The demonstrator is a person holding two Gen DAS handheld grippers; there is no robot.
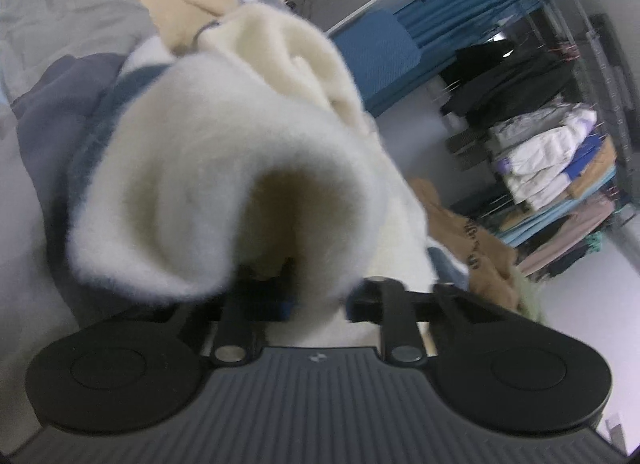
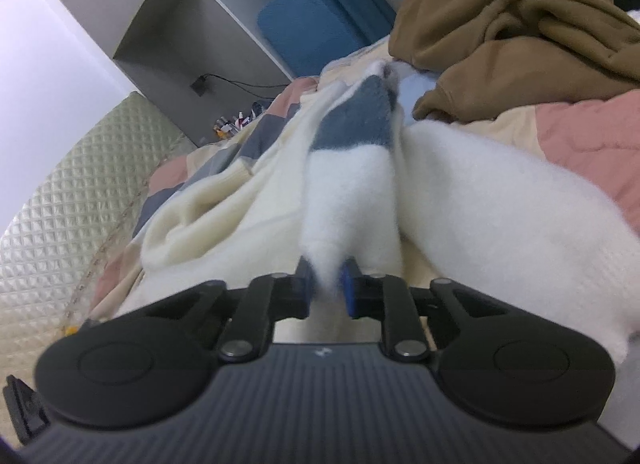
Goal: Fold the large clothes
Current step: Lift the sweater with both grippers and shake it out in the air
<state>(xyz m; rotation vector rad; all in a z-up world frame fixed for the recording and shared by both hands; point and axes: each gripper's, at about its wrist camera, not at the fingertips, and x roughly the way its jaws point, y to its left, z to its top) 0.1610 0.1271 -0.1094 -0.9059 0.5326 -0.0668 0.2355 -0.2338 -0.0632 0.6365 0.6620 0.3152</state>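
Bedroom; a bed with a pink, cream and grey patchwork quilt (image 2: pixel 580 136) serves as the work surface. Grey shelving and blue curtains stand behind it, with a rack of hanging clothes (image 1: pixel 552 152) off to one side. A brown hoodie (image 2: pixel 520 32) lies heaped at the far end of the bed.

The task garment, a fluffy white sweater (image 2: pixel 480 200) with a blue-grey band, lies on the quilt ahead of both grippers.

Right gripper (image 2: pixel 326 284): jaws narrow, blue pads pinching a ridge of white fleece. From this pinch the cloth runs straight away from the fingers, toward the hoodie; that line is the garment's long axis as seen here.

Left gripper (image 1: pixel 288 288): fingertips mostly buried under a rolled lip of the white sweater (image 1: pixel 224 168). It is probably clamped on that edge, though the pads are barely visible.

Both hands hold the near edge, with the bulk lying beyond the fingers. Judgement: the next fold likely carries this edge forward along that axis, both hands moving together.
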